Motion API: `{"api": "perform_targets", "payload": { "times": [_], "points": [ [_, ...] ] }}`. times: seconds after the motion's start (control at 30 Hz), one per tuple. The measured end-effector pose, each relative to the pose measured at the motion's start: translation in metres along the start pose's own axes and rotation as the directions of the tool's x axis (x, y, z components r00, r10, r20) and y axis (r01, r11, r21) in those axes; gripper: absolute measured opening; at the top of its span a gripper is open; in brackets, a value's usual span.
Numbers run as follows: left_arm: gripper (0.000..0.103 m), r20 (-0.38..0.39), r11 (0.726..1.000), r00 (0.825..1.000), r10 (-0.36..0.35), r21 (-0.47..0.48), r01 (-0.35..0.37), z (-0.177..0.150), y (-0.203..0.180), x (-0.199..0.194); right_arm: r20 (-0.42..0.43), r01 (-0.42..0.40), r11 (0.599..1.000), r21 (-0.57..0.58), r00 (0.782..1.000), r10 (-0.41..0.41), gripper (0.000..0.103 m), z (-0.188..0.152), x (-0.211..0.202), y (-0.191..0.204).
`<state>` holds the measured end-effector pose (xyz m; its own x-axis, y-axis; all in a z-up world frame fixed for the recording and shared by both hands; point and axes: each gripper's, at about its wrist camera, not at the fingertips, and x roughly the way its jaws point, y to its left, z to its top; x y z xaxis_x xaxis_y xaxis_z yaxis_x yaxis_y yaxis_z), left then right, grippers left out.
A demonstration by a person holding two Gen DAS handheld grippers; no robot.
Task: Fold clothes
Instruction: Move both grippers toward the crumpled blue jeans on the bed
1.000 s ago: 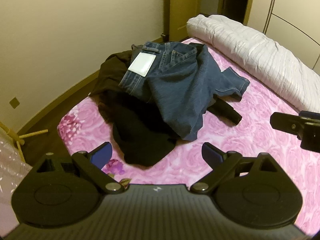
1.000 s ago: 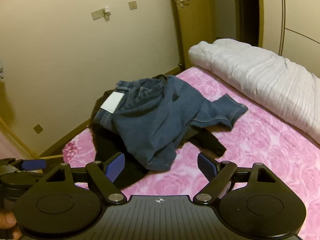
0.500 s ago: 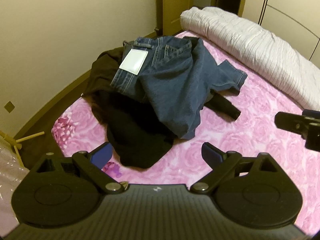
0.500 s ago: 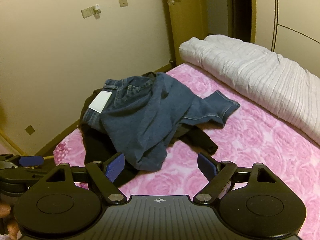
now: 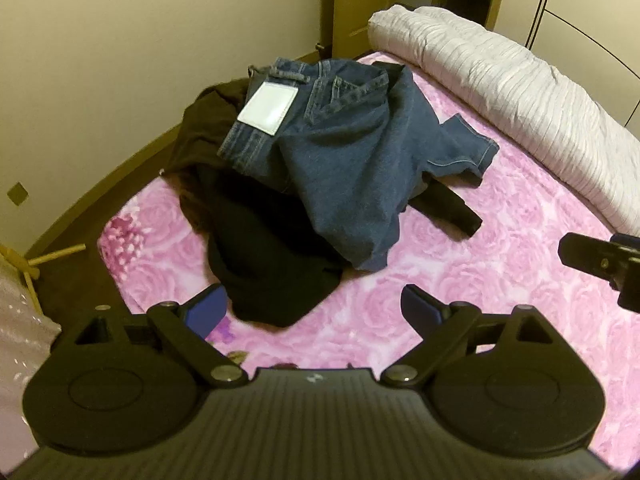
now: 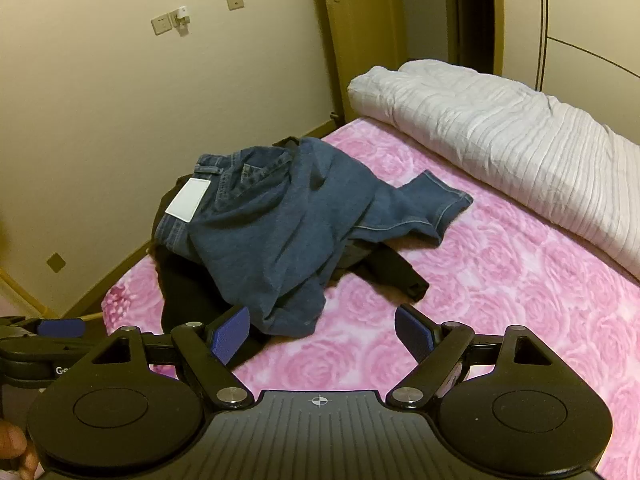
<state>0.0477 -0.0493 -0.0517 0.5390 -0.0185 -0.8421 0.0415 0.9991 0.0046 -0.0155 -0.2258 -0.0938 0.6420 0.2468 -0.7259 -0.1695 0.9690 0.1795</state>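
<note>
Blue jeans (image 5: pixel 352 160) are heaped over dark clothes (image 5: pixel 264 256) on the pink bed (image 5: pixel 500 280). Left gripper (image 5: pixel 312 306) and right gripper (image 6: pixel 322 334) are held spread wide, nothing grasped, short of the pile.

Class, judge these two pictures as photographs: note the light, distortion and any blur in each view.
Left wrist view: warm yellowish light, fisheye bending the wall base, dark corners, black garment nearly featureless, jeans sharp. Right wrist view: same warm cast, door frame bowed, quilt evenly lit, no glare.

Cream wall (image 6: pixel 100 120), wooden door (image 6: pixel 360 40), pink bed (image 6: pixel 520 280).
</note>
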Motion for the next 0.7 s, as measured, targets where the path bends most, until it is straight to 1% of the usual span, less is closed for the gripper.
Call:
{"api": "perform_targets", "payload": {
  "times": [0.07,0.13,0.27,0.33,0.43,0.5,0.57,0.7],
  "points": [
    [0.092,-0.002,1.000,1.000,0.005,-0.004,-0.005,-0.003,-0.002,0.001,-0.001,-0.003,1.000,0.000,1.000,0.003,0.083,-0.001,0.000,0.000],
    [0.092,-0.001,1.000,1.000,0.006,0.019,-0.006,-0.006,-0.005,0.001,-0.002,-0.006,1.000,-0.001,1.000,0.006,0.083,-0.001,0.000,0.000],
    [0.092,0.040,0.998,0.999,0.006,0.061,-0.008,-0.009,-0.008,-0.004,-0.002,-0.008,1.000,-0.002,1.000,0.008,0.083,-0.003,0.000,-0.001],
    [0.092,0.069,0.999,0.998,-0.004,0.037,0.002,-0.007,-0.006,-0.006,-0.002,-0.008,1.000,-0.002,1.000,0.008,0.083,-0.003,0.000,-0.001],
    [0.092,0.088,1.000,0.996,-0.008,-0.019,0.010,-0.005,0.001,-0.008,-0.004,-0.008,1.000,-0.001,1.000,0.008,0.083,-0.004,0.001,-0.001],
    [0.092,0.086,1.000,0.996,-0.006,-0.023,0.008,-0.005,0.004,-0.008,-0.005,-0.009,1.000,0.000,1.000,0.009,0.083,-0.005,0.001,-0.002],
    [0.092,0.062,1.000,0.998,-0.023,-0.016,0.024,-0.005,0.004,-0.006,-0.011,-0.009,1.000,0.003,1.000,0.009,0.083,-0.007,0.002,-0.002],
    [0.092,0.019,0.999,1.000,-0.010,0.031,0.010,-0.007,0.000,-0.005,-0.026,-0.015,1.000,0.005,1.000,0.015,0.083,-0.009,0.005,-0.001]
  ]
}}
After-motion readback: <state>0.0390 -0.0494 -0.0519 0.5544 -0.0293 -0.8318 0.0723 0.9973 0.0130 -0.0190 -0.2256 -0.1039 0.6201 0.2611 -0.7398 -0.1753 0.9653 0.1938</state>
